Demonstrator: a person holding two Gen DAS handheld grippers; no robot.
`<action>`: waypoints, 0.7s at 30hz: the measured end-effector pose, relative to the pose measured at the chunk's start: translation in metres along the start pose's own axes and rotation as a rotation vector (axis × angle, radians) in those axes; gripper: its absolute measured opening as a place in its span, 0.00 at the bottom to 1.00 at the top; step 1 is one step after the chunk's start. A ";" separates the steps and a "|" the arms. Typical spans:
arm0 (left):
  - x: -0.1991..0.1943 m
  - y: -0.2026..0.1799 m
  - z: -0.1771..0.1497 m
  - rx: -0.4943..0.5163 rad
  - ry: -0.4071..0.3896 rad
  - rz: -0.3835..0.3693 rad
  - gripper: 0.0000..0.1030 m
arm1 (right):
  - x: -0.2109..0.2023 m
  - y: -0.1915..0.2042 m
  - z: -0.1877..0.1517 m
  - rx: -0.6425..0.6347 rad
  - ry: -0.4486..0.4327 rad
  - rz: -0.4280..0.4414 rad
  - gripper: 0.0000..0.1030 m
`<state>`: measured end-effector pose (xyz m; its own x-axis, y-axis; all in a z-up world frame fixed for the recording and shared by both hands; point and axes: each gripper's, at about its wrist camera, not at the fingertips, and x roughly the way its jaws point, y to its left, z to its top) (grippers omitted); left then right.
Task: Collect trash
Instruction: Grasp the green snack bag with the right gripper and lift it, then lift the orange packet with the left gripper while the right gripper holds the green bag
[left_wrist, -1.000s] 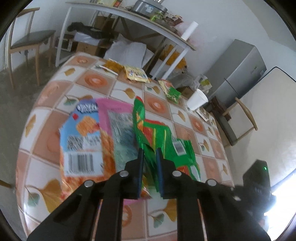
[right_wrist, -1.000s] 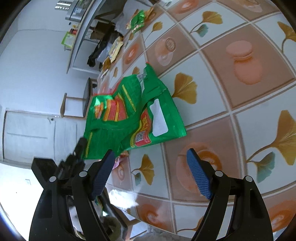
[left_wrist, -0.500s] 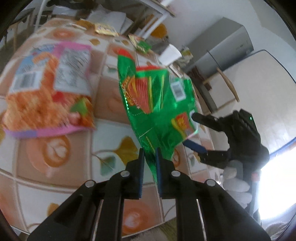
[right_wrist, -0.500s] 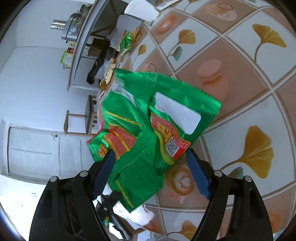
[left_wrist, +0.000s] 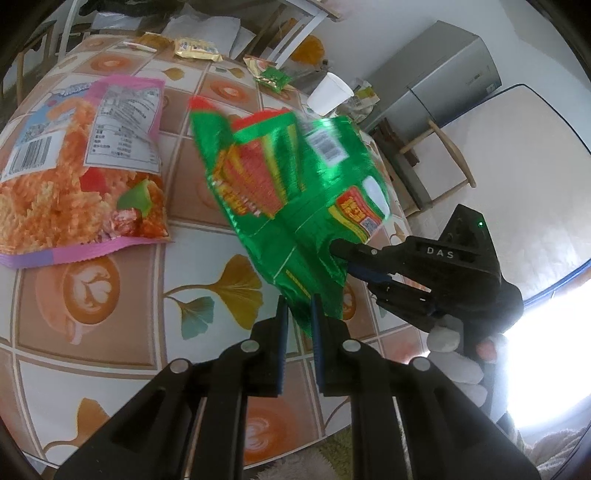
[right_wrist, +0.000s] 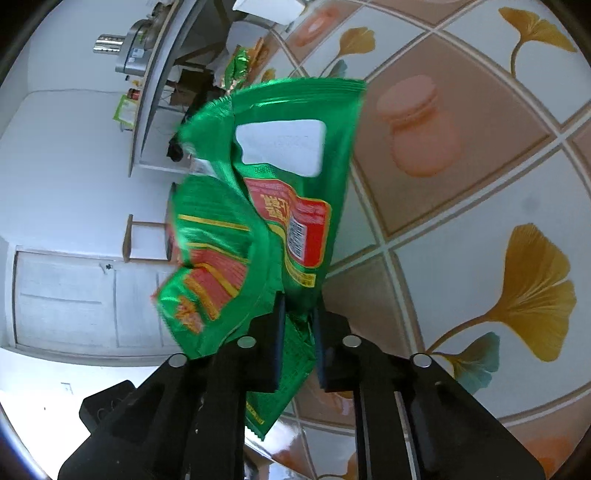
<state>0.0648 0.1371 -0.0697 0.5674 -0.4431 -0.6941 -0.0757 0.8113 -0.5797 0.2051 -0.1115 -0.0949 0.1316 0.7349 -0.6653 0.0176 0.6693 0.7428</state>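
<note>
A green snack bag, lifted above the table's near edge, is pinched by the left gripper as the right gripper's jaws close on it; more wrappers await collection.

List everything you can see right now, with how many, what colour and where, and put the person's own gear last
green snack bag: one, green with red and yellow print, lifted off the table, pinched by both tongs
pink snack bag: one, pink and orange, flat on the table's left side
small wrappers: several, yellow and green, at the table's far edge
white cup: one, white, at the far edge
table: one, tiled cloth with ginkgo leaf and coffee prints
chair: one, wooden, beyond the table
cabinet: one, grey, by the far wall
left tongs: black, shut on the bag's lower edge
right tongs: black, closing, bag between the pads
gloved hand: white, holding the right tongs
</note>
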 end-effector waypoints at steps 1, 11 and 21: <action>-0.001 0.000 0.000 0.007 -0.005 0.001 0.11 | -0.002 0.001 0.001 -0.007 -0.006 -0.006 0.09; -0.070 0.035 0.013 0.005 -0.259 0.128 0.53 | -0.020 -0.001 0.004 -0.048 -0.049 -0.055 0.07; -0.080 0.126 0.043 -0.236 -0.260 0.357 0.67 | -0.016 0.002 0.008 -0.030 -0.052 -0.056 0.07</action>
<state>0.0451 0.2910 -0.0685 0.6556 -0.0197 -0.7549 -0.4687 0.7731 -0.4273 0.2108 -0.1230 -0.0827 0.1823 0.6901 -0.7004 -0.0035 0.7128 0.7014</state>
